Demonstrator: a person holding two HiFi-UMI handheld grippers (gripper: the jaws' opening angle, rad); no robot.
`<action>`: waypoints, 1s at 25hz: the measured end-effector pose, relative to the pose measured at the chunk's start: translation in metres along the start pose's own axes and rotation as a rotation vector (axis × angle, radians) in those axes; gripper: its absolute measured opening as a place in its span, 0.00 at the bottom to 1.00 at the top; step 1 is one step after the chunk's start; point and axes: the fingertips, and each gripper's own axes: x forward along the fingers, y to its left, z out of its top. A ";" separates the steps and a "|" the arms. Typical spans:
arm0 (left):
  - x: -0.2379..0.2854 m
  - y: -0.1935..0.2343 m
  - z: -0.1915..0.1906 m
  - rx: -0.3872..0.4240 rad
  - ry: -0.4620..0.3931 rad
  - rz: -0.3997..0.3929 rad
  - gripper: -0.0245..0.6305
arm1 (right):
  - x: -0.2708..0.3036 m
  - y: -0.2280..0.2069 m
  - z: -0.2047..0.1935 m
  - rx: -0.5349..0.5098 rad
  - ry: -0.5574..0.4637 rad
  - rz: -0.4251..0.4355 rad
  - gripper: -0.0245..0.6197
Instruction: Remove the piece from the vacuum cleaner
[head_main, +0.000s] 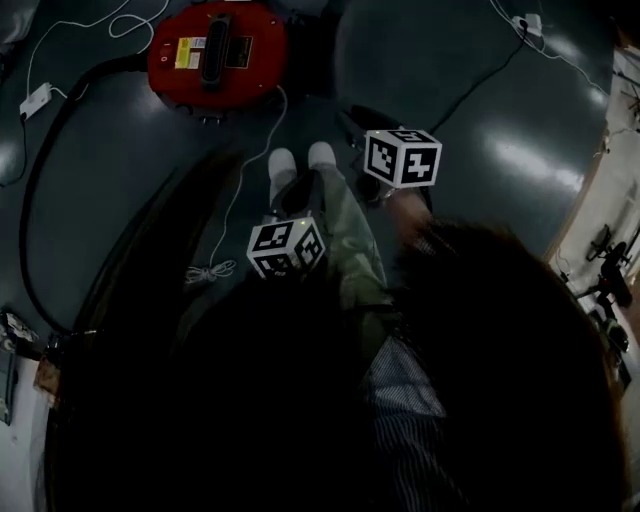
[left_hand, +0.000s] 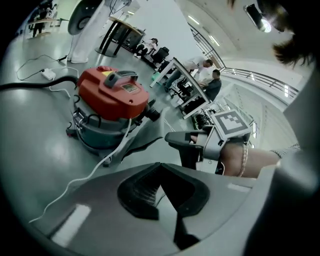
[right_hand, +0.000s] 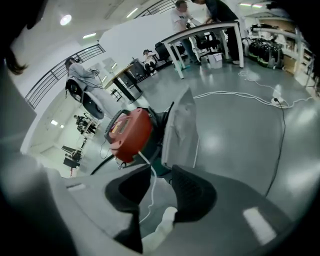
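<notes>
**A:** Where is the vacuum cleaner (head_main: 215, 48) sitting?

**B:** It is standing on the grey floor (head_main: 480, 120) with its red lid up. The toes of the person's white shoes (head_main: 283, 162) are pointing at it from a little way off.

**A:** And the piece that is meant to come off?

**B:** I am not managing to pick it out. In the right gripper view a flat grey shape (right_hand: 180, 127) is standing just beside the vacuum cleaner, on its near side. I cannot tell whether that is the piece.

**A:** What is the left claw (left_hand: 160, 167) doing?

**B:** It is hanging well apart from the vacuum cleaner and facing roughly toward it. Its pad tips are touching each other, with nothing between them.

**A:** And the right claw (right_hand: 160, 172)?

**B:** It is hovering on the same near side of the vacuum cleaner, also apart from it. Its pads are standing wide apart and gripping nothing. Only the floor, a shoe and a white cord (head_main: 210, 270) are showing through the gap.

**A:** Where is that cord running?

**B:** It is trailing from the vacuum cleaner toward the person and ending in a loose bundle near the shoes.

**A:** Anything else attached?

**B:** A black hose (left_hand: 35, 84) is leaving the vacuum cleaner on the side away from the right claw and sweeping across the floor in a wide curve.
</notes>
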 end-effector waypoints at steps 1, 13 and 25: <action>0.002 0.005 -0.009 -0.020 0.012 0.013 0.04 | 0.006 -0.006 -0.004 0.018 0.001 -0.005 0.23; 0.017 0.023 -0.020 -0.087 0.018 0.006 0.04 | 0.051 -0.018 0.017 0.025 -0.052 -0.035 0.09; 0.015 0.006 -0.016 -0.014 0.034 -0.036 0.04 | 0.019 -0.051 0.030 0.132 -0.124 -0.071 0.07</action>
